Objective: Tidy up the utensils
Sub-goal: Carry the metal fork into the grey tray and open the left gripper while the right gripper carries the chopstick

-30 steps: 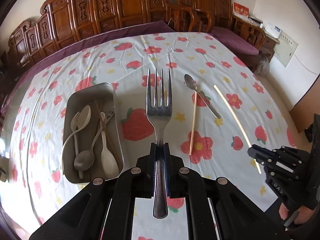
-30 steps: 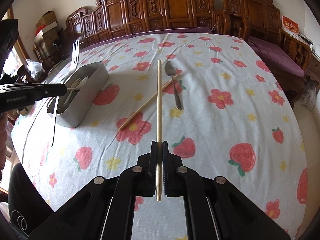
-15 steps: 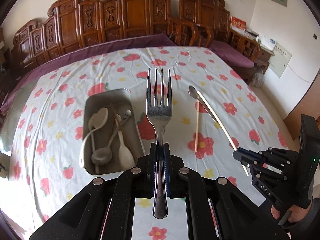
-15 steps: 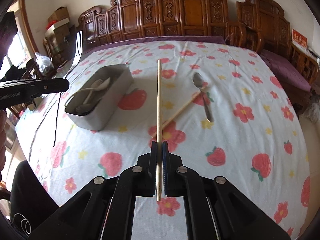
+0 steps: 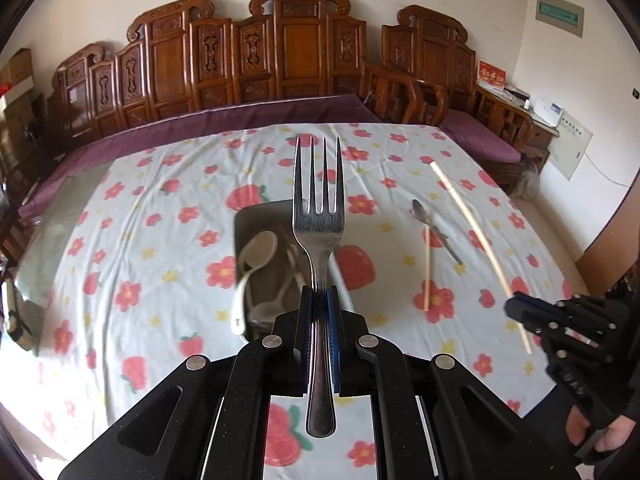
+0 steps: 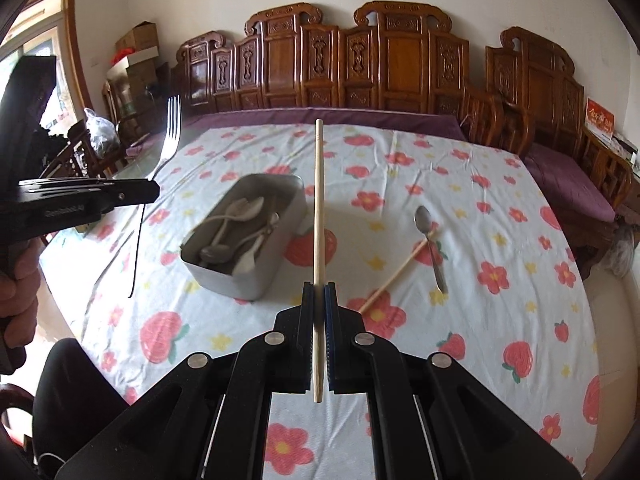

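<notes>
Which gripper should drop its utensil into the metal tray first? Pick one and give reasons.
Left, probably. The left gripper holds the fork right over the tray; the right gripper with its chopstick sits off to the side.

Steel fork (image 5: pixel 318 216) and chopstick (image 6: pixel 318 216) held aloft; spoon (image 6: pixel 430 240), second chopstick (image 6: pixel 396 272) on cloth.

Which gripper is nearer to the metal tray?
Left. The left gripper, holding the fork, hangs just above the metal tray; the right gripper is off to its side.

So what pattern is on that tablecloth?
The tablecloth is white with red strawberries and flowers, clearest from the right wrist.
</notes>
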The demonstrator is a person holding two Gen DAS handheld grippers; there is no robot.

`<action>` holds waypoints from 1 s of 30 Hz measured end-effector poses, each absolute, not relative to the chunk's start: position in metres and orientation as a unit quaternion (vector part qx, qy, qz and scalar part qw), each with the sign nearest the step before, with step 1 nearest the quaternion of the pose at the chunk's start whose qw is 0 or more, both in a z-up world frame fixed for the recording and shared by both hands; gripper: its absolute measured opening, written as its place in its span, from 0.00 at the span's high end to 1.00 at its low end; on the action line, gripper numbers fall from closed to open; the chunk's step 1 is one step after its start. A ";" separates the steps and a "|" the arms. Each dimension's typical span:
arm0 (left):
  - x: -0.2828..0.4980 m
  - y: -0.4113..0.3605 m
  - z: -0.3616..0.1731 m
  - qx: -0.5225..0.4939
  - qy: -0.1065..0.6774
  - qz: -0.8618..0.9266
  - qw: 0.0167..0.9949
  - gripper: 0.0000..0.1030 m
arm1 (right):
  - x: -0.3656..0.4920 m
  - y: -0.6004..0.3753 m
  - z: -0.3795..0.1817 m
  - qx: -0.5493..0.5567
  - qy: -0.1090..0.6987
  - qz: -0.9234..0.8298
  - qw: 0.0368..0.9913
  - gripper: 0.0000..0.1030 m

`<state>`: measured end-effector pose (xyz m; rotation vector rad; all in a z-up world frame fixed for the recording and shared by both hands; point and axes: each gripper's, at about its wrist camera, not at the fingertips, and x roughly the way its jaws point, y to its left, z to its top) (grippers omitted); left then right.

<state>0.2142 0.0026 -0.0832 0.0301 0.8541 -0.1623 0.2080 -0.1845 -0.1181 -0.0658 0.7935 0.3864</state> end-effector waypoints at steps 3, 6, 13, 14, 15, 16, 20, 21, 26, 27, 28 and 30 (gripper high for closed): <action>0.215 0.009 -0.081 0.016 0.414 -0.077 0.907 0.94 | 0.207 -0.181 -0.113 -0.024 0.380 0.186 0.906 0.94; 0.220 0.015 -0.081 0.018 0.418 -0.075 0.905 0.94 | 0.208 -0.176 -0.109 -0.017 0.381 0.185 0.906 0.94; 0.243 0.022 -0.087 0.009 0.423 -0.070 0.903 0.94 | 0.222 -0.167 -0.104 -0.022 0.384 0.186 0.904 0.94; 0.246 0.022 -0.089 0.010 0.423 -0.069 0.903 0.94 | 0.225 -0.166 -0.104 -0.022 0.385 0.187 0.903 0.94; 0.252 0.022 -0.091 0.012 0.424 -0.068 0.903 0.94 | 0.231 -0.164 -0.105 -0.022 0.386 0.190 0.902 0.94; 0.259 0.021 -0.094 0.011 0.426 -0.068 0.902 0.94 | 0.235 -0.162 -0.106 -0.023 0.387 0.191 0.902 0.94; 0.282 0.023 -0.108 0.007 0.432 -0.066 0.899 0.94 | 0.252 -0.150 -0.113 -0.029 0.392 0.198 0.898 0.94; 0.290 0.025 -0.112 0.003 0.435 -0.065 0.898 0.94 | 0.256 -0.147 -0.115 -0.028 0.393 0.201 0.897 0.94; 0.318 0.032 -0.128 0.001 0.449 -0.069 0.891 0.94 | 0.272 -0.137 -0.123 -0.020 0.397 0.214 0.892 0.94; 0.322 0.034 -0.131 0.003 0.453 -0.071 0.889 0.94 | 0.276 -0.135 -0.127 -0.017 0.399 0.218 0.891 0.94; 0.326 0.035 -0.133 0.010 0.456 -0.072 0.887 0.94 | 0.277 -0.134 -0.130 -0.015 0.401 0.220 0.889 0.94; 0.334 0.040 -0.138 0.019 0.461 -0.072 0.884 0.94 | 0.281 -0.131 -0.138 -0.011 0.406 0.225 0.885 0.94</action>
